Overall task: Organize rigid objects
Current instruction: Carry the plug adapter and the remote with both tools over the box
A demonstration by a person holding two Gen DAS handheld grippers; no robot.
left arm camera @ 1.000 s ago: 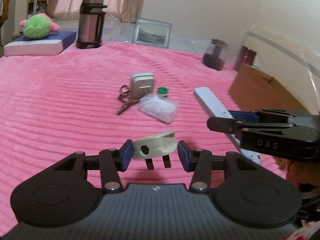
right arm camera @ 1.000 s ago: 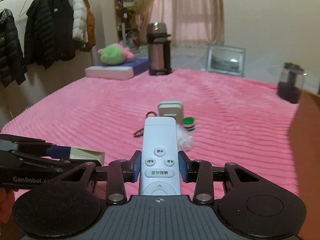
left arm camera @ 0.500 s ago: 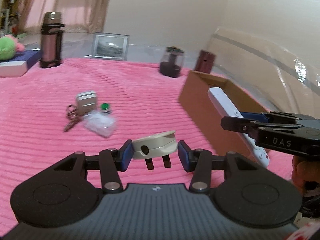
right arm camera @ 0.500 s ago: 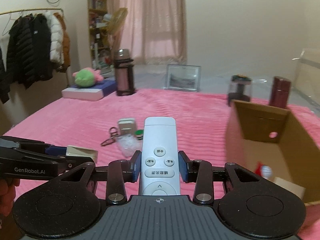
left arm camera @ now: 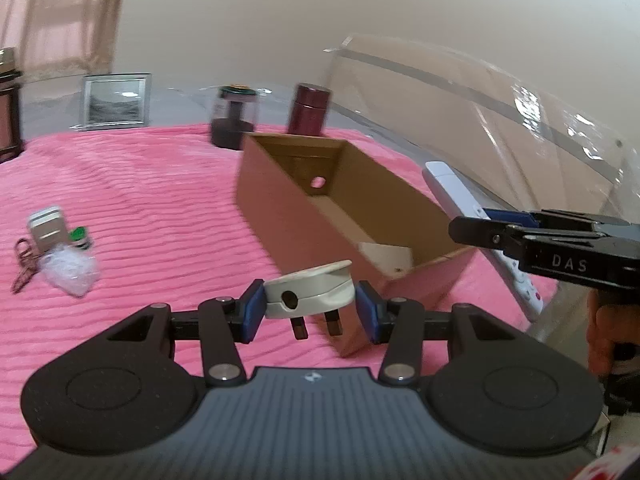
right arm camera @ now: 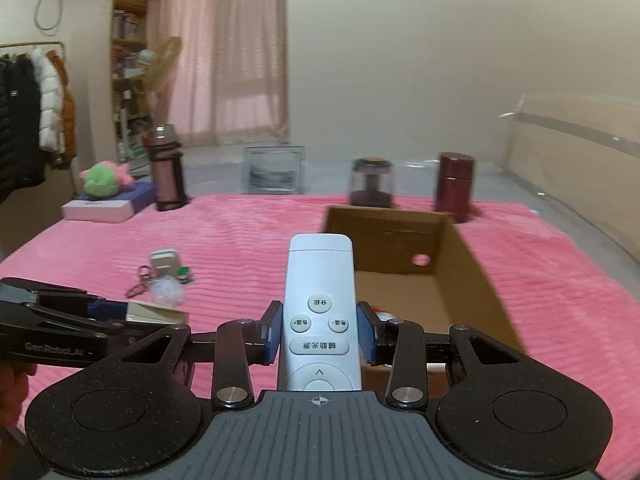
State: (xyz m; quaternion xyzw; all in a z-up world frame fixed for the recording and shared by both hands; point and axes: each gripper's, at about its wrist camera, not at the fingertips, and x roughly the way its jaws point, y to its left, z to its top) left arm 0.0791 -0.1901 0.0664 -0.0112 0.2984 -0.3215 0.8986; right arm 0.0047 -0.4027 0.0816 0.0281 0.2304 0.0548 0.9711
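My left gripper (left arm camera: 310, 310) is shut on a white plug adapter (left arm camera: 310, 290), prongs down, held above the pink bedspread just left of an open cardboard box (left arm camera: 280, 204). My right gripper (right arm camera: 319, 336) is shut on a white remote control (right arm camera: 320, 304) and holds it over the box's (right arm camera: 472, 280) near left corner. In the left wrist view the remote (left arm camera: 460, 200) sticks up at the right of the box. A white case with keys (left arm camera: 46, 232), a green-capped item (left arm camera: 78, 236) and a clear plastic bag (left arm camera: 70, 270) lie together on the bedspread at the left.
A dark red flask (right arm camera: 454, 186), a glass jar (right arm camera: 370, 182), a picture frame (right arm camera: 272, 170), a tall thermos (right arm camera: 166, 174) and a plush toy on a book (right arm camera: 102, 178) stand along the far edge. A clear plastic sheet (left arm camera: 500, 120) rises at the right.
Both grippers have swung to the right with their objects, from over the small items in the middle of the bedspread to the cardboard box. Both grips are unchanged.
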